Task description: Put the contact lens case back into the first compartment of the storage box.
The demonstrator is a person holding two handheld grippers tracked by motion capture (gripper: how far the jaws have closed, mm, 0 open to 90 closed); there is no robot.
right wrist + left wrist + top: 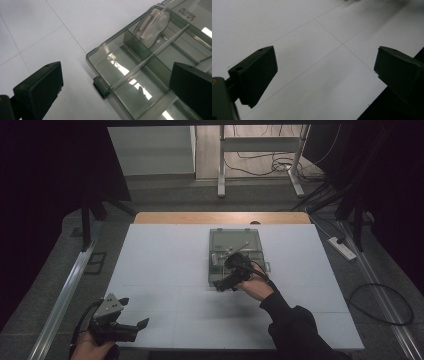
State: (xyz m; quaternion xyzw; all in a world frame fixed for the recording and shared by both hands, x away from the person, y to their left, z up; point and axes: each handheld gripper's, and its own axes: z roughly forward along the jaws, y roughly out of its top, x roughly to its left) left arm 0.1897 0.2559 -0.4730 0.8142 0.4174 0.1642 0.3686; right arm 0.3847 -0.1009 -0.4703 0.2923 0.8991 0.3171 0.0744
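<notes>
Nearest the camera, at the near left corner of the white sheet-covered table (165,270): left gripper (131,320), fingers (254,75) spread wide and released, nothing between them, parked well apart from the box and close to the table's near edge, dark drop just beyond.

Farther in, right of centre: right gripper (226,285) in a dark-sleeved hand, hovering at the near edge of the smoky transparent plastic compartment box (235,245). Fingers (37,92) open, grasping nothing, straddling the box's near corner, one over bare table and one over the compartments. Small dark latch tab (101,87) on the box wall between the fingers. Inside the box: thin dividers, a clear oval plastic piece (152,25) standing against a partition in a compartment beyond the latch, and a slim pale rod (240,247) lying across the middle.

Likely step: approach to the box, either for the latch or for an item inside; cannot tell which. Next move probably calls for lowering the open fingers squarely onto the chosen part and closing gently, keeping the box from sliding on the smooth sheet.

Plenty of bare table left of the box and between box and near edge; less on its right, toward the table's right edge. Far edge of the table a short way behind the box, a wooden strip beyond it.
</notes>
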